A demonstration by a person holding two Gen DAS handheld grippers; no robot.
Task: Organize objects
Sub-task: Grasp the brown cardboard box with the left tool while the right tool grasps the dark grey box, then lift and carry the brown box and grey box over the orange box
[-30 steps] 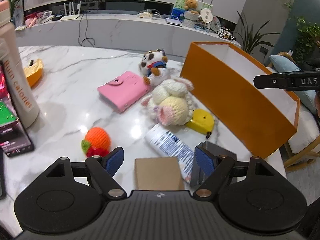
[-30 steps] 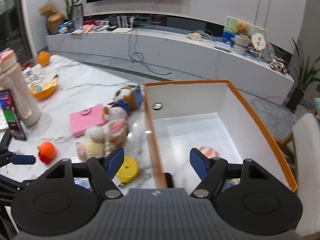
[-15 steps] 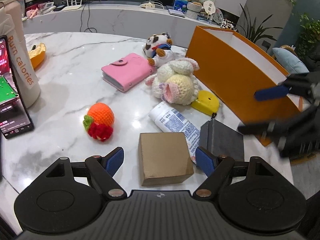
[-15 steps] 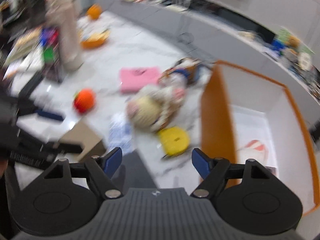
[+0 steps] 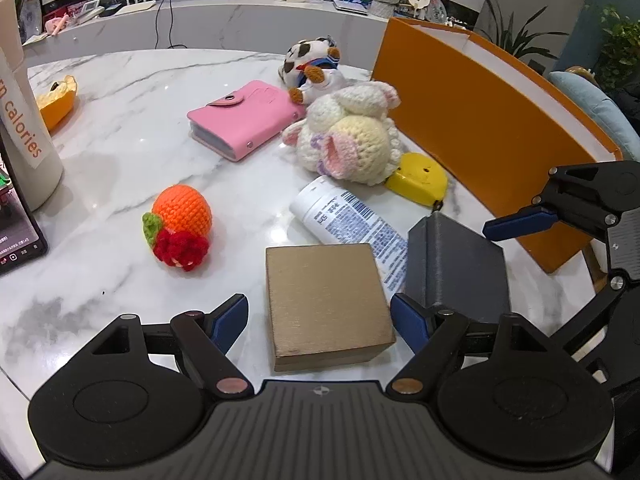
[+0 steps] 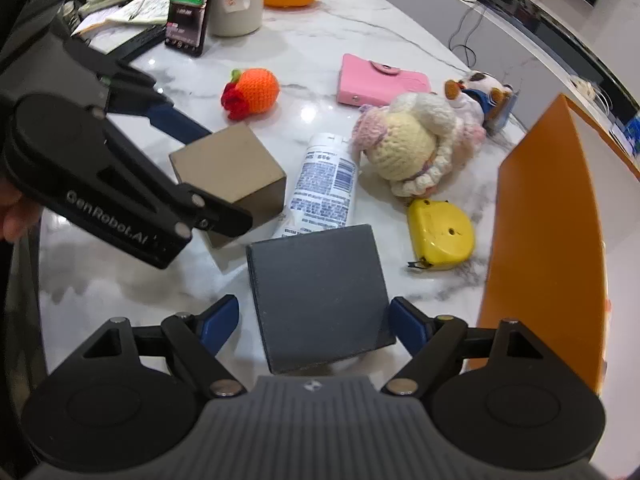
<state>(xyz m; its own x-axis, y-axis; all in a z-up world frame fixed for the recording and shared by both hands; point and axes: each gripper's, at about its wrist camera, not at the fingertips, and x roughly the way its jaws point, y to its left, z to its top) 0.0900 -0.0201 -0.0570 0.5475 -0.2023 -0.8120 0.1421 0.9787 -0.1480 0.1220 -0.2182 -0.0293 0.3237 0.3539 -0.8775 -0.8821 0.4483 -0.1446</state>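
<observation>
Two released grippers over a cluttered marble bench [image 5: 120,92], each framing a box.

Orange bin [image 5: 476,120] upright along the bench's right edge, well apart from the bottle [image 5: 24,128] at far left. Left gripper [image 5: 320,320] low at the near edge, jaws wide apart on either side of the tan box [image 5: 326,300], not touching it. Right gripper [image 6: 314,322] likewise spread around the gray box [image 6: 320,292], gaps on both sides. Gray box just beside the tan box, a white tube [image 5: 352,220] lying between and partly under them. Beyond the tube, a crochet bunny [image 5: 352,136] against a cow plush [image 5: 312,64]; pink wallet [image 5: 244,120] just left of those. Crochet orange [image 5: 180,220] alone to the left of the tan box. Yellow tape measure [image 5: 418,178] between bunny and bin.
</observation>
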